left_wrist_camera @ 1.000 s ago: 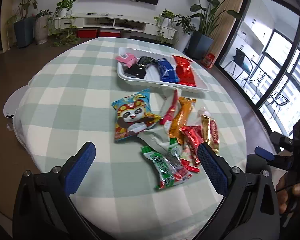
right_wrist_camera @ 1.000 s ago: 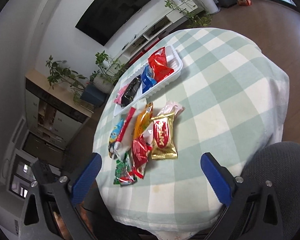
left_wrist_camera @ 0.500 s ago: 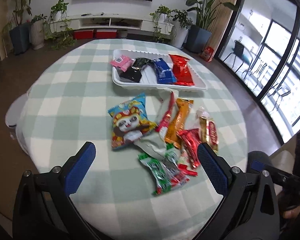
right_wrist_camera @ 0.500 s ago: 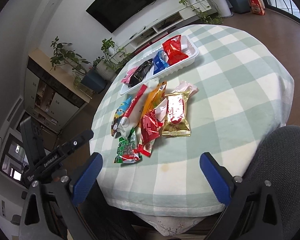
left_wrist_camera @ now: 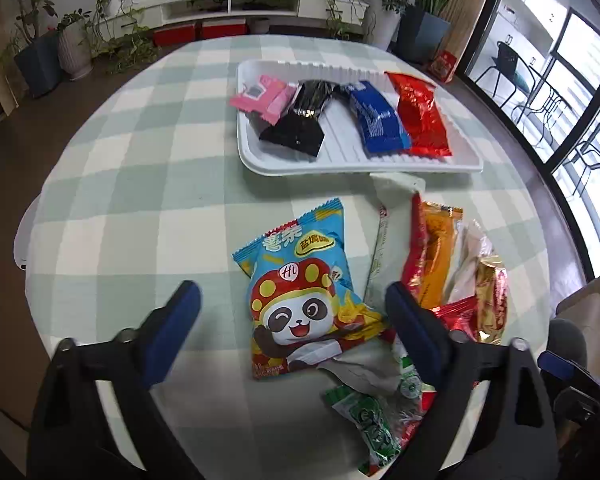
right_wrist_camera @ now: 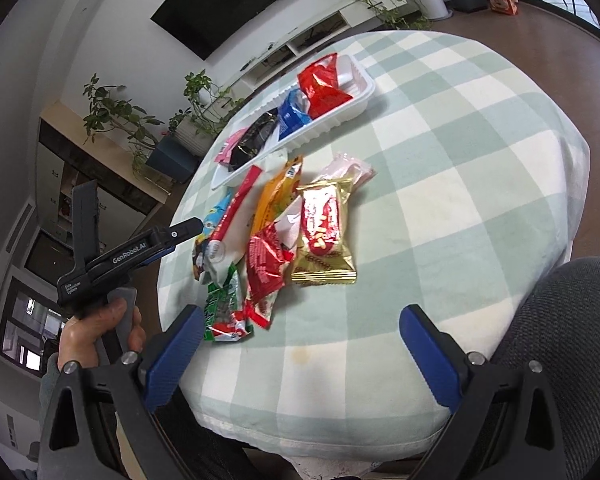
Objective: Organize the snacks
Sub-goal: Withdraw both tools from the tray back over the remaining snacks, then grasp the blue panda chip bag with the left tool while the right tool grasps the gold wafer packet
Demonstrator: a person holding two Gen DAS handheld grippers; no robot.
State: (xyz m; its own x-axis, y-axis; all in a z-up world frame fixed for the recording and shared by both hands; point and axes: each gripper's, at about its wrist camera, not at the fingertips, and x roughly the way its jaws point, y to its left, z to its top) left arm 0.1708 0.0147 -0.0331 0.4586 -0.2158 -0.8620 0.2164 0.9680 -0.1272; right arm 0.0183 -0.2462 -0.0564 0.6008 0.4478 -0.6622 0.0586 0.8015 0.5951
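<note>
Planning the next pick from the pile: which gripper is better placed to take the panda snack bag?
Left. The left gripper is open, low over the table, straddling the panda snack bag. The right gripper, also open, sits at the table edge, farther off.

Right gripper (right_wrist_camera: 300, 344) hangs wide open over the surface (right_wrist_camera: 480, 160) edge, near the gold-and-red packet (right_wrist_camera: 324, 236)

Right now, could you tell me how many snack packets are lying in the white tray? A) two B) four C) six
B: the white tray holds four: a pink packet, a black packet, a blue packet and a red packet.
</note>
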